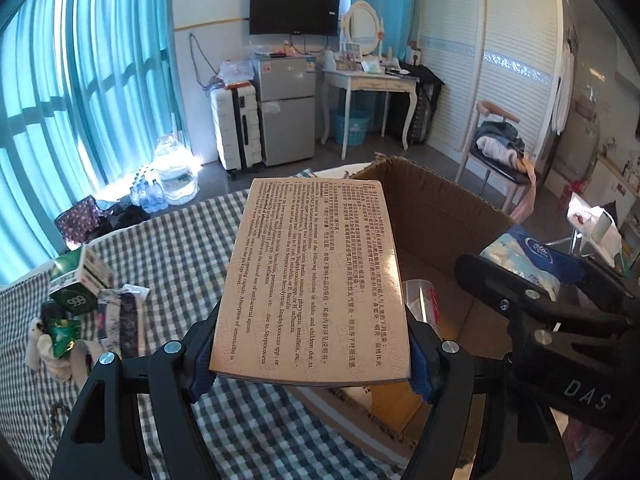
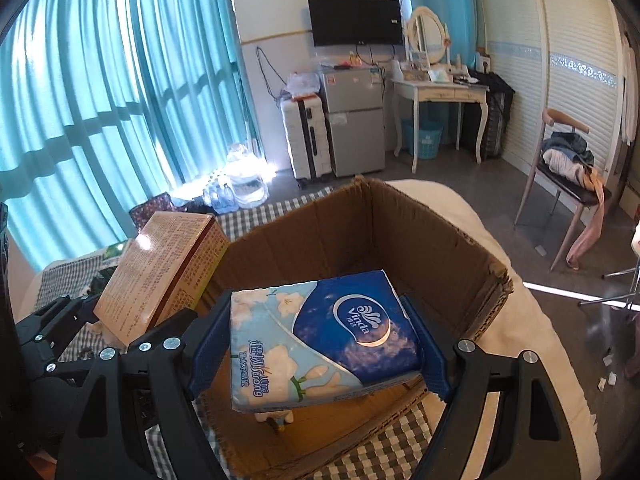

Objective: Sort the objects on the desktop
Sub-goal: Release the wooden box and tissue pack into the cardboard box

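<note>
My left gripper is shut on a tan medicine box with printed text, held above the checked cloth at the left edge of an open cardboard box. My right gripper is shut on a blue Vinda tissue pack, held over the inside of the cardboard box. The medicine box and the left gripper show at the left of the right wrist view. The right gripper and tissue pack show at the right of the left wrist view.
A green 999 medicine box, a patterned pouch and small items lie on the checked cloth at the left. A clear plastic cup lies inside the cardboard box. A chair with clothes stands to the right.
</note>
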A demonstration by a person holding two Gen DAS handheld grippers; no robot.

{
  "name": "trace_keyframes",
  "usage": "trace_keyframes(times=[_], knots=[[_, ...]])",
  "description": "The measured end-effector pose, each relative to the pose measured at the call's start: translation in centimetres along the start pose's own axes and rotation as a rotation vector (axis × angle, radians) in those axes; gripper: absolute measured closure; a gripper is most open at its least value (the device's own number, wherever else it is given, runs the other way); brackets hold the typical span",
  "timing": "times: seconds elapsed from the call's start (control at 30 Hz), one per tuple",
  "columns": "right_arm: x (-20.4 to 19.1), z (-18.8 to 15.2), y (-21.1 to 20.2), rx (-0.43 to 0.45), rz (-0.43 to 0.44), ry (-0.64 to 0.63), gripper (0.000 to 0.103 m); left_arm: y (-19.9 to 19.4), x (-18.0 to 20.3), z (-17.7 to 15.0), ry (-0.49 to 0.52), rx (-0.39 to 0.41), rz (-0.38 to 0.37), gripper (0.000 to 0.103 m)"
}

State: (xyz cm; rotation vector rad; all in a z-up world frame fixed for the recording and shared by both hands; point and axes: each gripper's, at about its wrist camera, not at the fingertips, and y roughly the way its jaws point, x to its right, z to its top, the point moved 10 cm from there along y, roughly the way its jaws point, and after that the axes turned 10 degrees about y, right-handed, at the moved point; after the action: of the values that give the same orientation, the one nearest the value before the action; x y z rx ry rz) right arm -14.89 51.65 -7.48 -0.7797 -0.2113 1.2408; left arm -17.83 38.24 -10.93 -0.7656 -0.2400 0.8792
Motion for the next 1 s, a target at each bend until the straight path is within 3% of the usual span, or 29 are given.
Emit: trace_keyframes(times=[0.1, 0.13, 0.27, 0.37, 0.53, 0.67, 0.77, 1.0], knots=[[0.7, -0.1, 0.9, -0.007, 0.004, 0.025, 0.023, 1.1, 0.5, 0.6, -0.002, 0.011, -0.012, 0.025], [0.8, 0.0, 0.9, -0.004, 0.007, 0.033, 0.023, 1.3, 0.6, 0.6, -0.002, 0.004, -0.007, 0.019], [0.5, 1.0, -0.3, 0.07, 0.073, 0.084, 0.015, 0.9, 0.0, 0.5, -0.002, -0.013, 0.019, 0.013], [-0.1, 1.6, -1.5, 0.108, 0.063, 0.098, 0.013, -0.3, -0.8, 0.6, -0.001, 0.01, 0.039, 0.01], [-1.5, 2.3, -3.8, 0.144, 0.063, 0.095, 0.013, -4.5, -3.7, 0.5, -0.029, 0.05, 0.096, 0.01], [-4.0, 2.2, -6.4, 0.175, 0.087, 0.071, 0.013, -9.3, -7.6, 0.2, -0.043, 0.092, 0.218, 0.008], [-6.2, 2.2, -8.4, 0.196, 0.112, 0.04, 0.013, -12.8, -10.3, -0.3, -0.075, 0.117, 0.268, 0.006], [-13.8, 0.1, -11.4, 0.202, 0.218, -0.017, 0.013, -20.0, -18.2, -5.4, -0.157, 0.15, 0.409, 0.0]])
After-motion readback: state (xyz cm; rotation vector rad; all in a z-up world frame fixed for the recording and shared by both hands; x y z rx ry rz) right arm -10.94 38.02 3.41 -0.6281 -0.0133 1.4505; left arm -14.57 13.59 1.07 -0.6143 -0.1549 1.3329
